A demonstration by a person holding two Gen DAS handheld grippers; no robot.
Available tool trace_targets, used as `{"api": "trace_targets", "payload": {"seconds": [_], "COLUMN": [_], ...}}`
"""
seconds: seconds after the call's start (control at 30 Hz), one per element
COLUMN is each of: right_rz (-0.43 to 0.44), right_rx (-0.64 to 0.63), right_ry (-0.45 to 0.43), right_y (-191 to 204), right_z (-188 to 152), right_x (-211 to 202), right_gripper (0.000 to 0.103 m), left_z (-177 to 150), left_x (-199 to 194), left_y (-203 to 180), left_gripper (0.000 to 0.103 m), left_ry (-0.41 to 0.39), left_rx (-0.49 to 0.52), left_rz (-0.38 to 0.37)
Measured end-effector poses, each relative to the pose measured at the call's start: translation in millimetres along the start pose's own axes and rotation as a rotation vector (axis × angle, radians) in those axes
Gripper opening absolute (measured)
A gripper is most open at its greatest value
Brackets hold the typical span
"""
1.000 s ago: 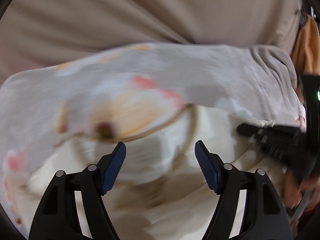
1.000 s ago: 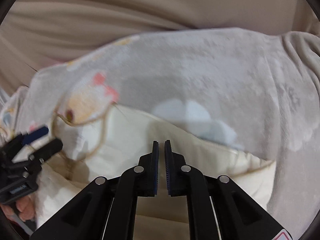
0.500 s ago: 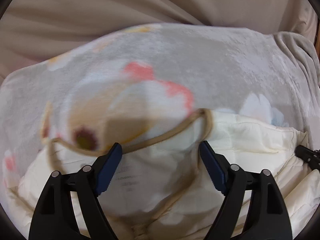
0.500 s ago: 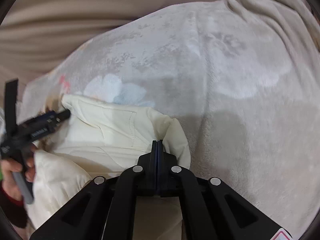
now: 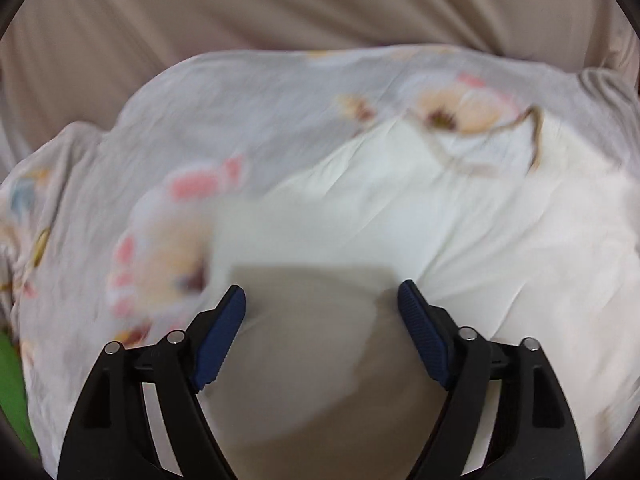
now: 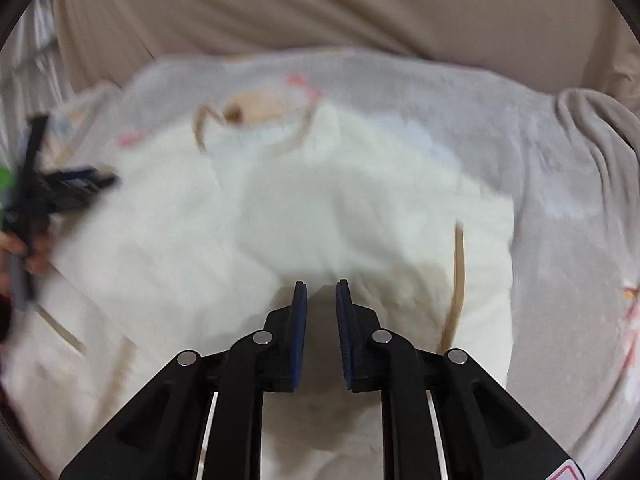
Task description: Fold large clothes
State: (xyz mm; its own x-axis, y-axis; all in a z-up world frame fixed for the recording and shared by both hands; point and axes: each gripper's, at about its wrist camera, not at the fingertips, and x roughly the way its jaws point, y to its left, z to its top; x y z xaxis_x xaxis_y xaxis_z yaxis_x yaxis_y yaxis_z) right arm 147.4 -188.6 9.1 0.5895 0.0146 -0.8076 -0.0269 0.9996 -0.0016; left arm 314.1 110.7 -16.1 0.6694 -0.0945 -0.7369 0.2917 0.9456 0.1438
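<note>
A cream-white padded garment with tan trim lies bunched on a grey floral blanket. It also shows in the right wrist view, with a tan trim strip on its right side. My left gripper is open wide and empty, low over the garment's left part. My right gripper is open by a narrow gap with nothing between the pads, above the garment's near edge. The left gripper also shows blurred at the left of the right wrist view.
The blanket covers a bed, with a bunched fold at the right. A beige curtain or wall runs behind. A green patch shows at the lower left edge.
My right gripper went from shut to slightly open and swung back over the garment. My left gripper moved left toward the garment's left part. The garment now lies more spread out.
</note>
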Motion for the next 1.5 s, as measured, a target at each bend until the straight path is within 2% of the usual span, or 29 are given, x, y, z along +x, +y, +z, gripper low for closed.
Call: {"api": "trace_targets", "payload": {"seconds": [0.17,0.2,0.23,0.27,0.3,0.33,0.4,0.43,0.6,0.73,0.83,1.0,1.1,1.2,1.23,1.27,1.3,1.33,1.37,1.4,1.43,1.5], "right_rz": [0.0,-0.038,-0.059,-0.057,-0.038,-0.019,0.003,0.011,0.082,0.15,0.147,0.16,0.182,0.193,0.188,0.177,0.168,0.161,0.165,0.177,0.198,0.2], "right_rx": [0.185,0.205,0.213,0.223,0.241,0.256,0.273,0.276,0.316,0.32,0.308,0.332,0.377,0.402,0.398,0.395,0.396,0.408,0.438,0.467,0.492,0.486], "right_ry": [-0.037,-0.043,-0.055,-0.064,-0.07,-0.073,-0.065,-0.057,-0.002,0.018,-0.013,-0.055,-0.091,-0.105,-0.106,-0.11,-0.118,-0.131,-0.155,-0.179,-0.215,-0.278], "right_y": [-44,-48,-48,-48,-51,-52,-52,-51,-46,-34,-21,-13,-16,-15,-13,-11,-10,-11,-14,-16,-20,-19], "right_z": [-34,-43,-51,-63,-75,-86,-116,-133,-206,-236,-243,-245,-249,-253,-253,-254,-254,-255,-255,-255,-255,-250], "right_x": [-36,-49,-61,-72,-84,-94,-112,-121,-145,-148,-148,-147,-150,-152,-153,-154,-156,-159,-164,-168,-176,-192], "right_gripper": [0.011,0.021,0.024,0.026,0.033,0.044,0.057,0.06,0.064,0.065,0.071,0.072,0.072,0.065,0.06,0.056,0.046,0.032,0.025,0.015,0.011,0.008], "left_z": [-31,-39,-47,-54,-64,-75,-94,-105,-155,-184,-201,-222,-236,-248,-250,-252,-252,-251,-249,-247,-242,-231], "left_x": [-22,-30,-42,-48,-59,-66,-77,-83,-110,-132,-144,-153,-154,-156,-159,-162,-166,-168,-170,-174,-182,-197], "left_y": [17,21,24,27,29,33,37,39,42,40,37,41,46,50,50,51,51,53,54,57,60,67], "left_gripper": [0.081,0.081,0.082,0.086,0.088,0.091,0.092,0.093,0.093,0.094,0.095,0.095,0.096,0.095,0.089,0.074,0.063,0.041,0.029,0.023,0.014,0.01], "left_ry": [0.003,0.003,0.001,0.0,0.003,0.011,0.042,0.064,0.137,0.141,0.141,0.149,0.16,0.148,0.135,0.125,0.119,0.124,0.126,0.114,0.092,0.045], "left_rx": [-0.076,-0.091,-0.108,-0.119,-0.133,-0.142,-0.149,-0.151,-0.19,-0.215,-0.215,-0.264,-0.321,-0.361,-0.363,-0.367,-0.375,-0.392,-0.415,-0.431,-0.437,-0.459], "left_rz": [0.009,0.008,-0.001,-0.01,-0.022,-0.033,-0.055,-0.067,-0.063,-0.064,-0.06,-0.087,-0.137,-0.214,-0.223,-0.249,-0.299,-0.371,-0.402,-0.405,-0.412,-0.433]}}
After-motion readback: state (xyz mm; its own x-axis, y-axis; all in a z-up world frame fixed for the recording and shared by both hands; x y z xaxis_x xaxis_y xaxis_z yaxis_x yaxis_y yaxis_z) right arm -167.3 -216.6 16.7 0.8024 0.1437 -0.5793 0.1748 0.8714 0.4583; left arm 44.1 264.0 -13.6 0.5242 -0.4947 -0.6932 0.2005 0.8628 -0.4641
